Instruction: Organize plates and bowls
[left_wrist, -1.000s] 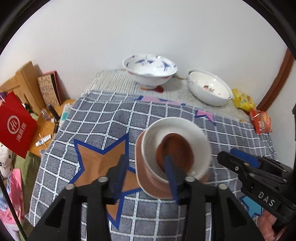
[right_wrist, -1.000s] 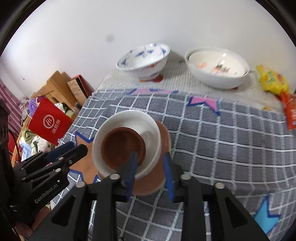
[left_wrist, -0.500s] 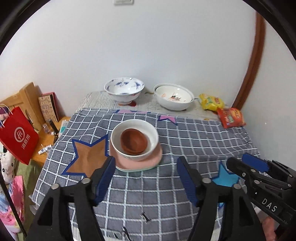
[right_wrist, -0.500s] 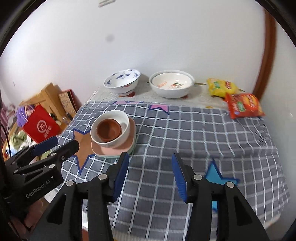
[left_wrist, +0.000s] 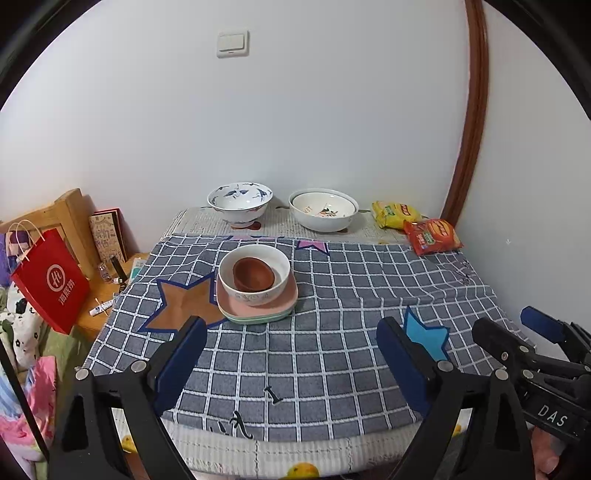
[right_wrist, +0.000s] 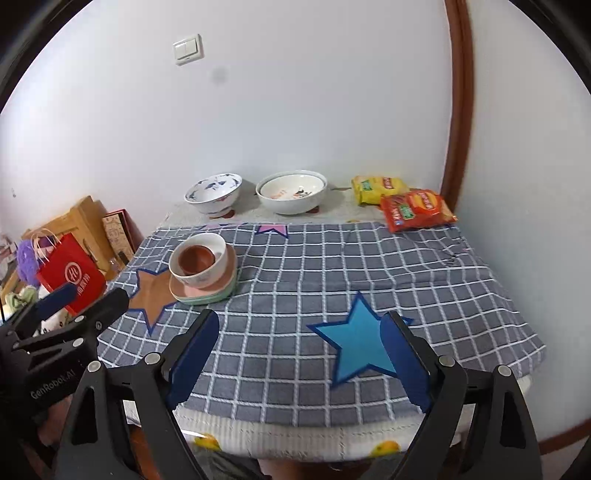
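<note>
Stack sits on the checked cloth, left of centre, partly over the brown star. Bottom up: green plate, pink plate, white bowl, brown bowl nested inside. Looks square and settled; nothing overhangs much.

Handling, my read: glazed ceramic, stiff, slick, chips easily, and the four pieces together are probably heavy for two-finger pads. Bowls: pinch the rim wall, one pad inside, one outside. Plates: come in low at the edge, thin lip only. Wouldn't lift the whole stack by the top bowl; the nested pieces are loose and would slide.

Other containers: blue-patterned bowl and a wider white bowl at the back near the wall, apart from each other, both on reddish bases. The blue one looks empty. The white one has printed marks inside; can't tell whether it's one bowl or two nested, the rim is too small to resolve.

Left gripper has its fingers spread wide, nothing between them, held over the near edge of the table, well short of the stack. Right gripper same: wide, empty, above the blue star.

Two snack packs at the back right, clear of the crockery.
</note>
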